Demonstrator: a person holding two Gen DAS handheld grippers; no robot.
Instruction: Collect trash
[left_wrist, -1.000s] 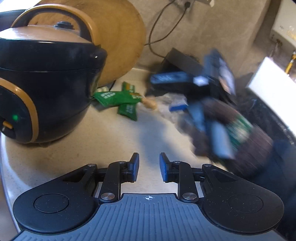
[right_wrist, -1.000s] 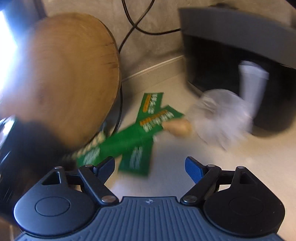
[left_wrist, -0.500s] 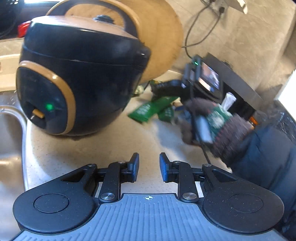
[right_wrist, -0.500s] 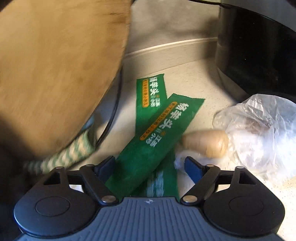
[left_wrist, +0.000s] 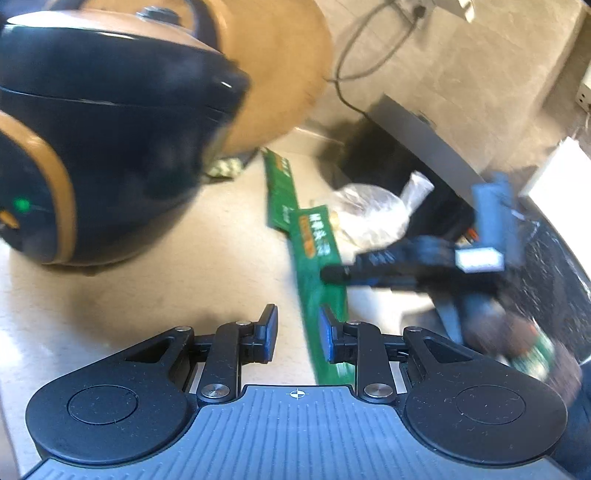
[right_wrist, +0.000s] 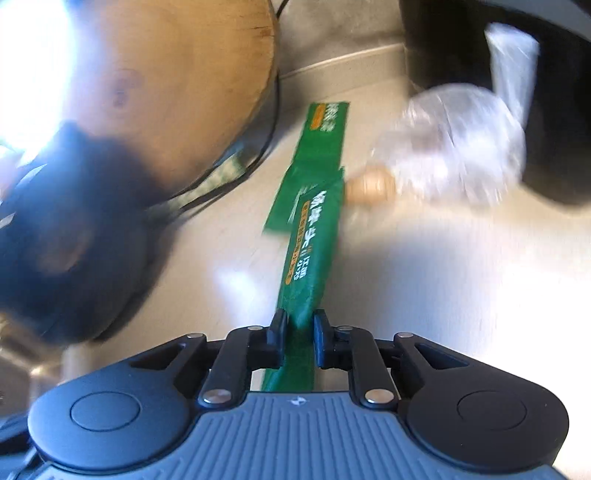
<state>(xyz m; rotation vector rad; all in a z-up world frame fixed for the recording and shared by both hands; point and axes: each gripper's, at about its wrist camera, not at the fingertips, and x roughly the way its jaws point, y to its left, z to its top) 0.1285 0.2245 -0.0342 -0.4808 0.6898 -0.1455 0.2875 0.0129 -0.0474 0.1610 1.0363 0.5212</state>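
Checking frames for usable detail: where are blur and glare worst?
Left wrist view: the right gripper is smeared by motion. Right wrist view: glare whitens the upper left; the clear plastic bag is blurred; the green printed wrapper stays legible.

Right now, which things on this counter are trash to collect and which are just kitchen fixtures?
Trash:
- green wrapper in the closing right gripper
- second green wrapper
- crumpled plastic bag

Just there:
- rice cooker
- wooden board
- power cord

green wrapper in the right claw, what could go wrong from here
The right claw is closing on one end of the green wrapper, a thin grip, so it might slip out. Its far end overlaps the second green wrapper and could drag it. The clear plastic bag beside it might get nudged.
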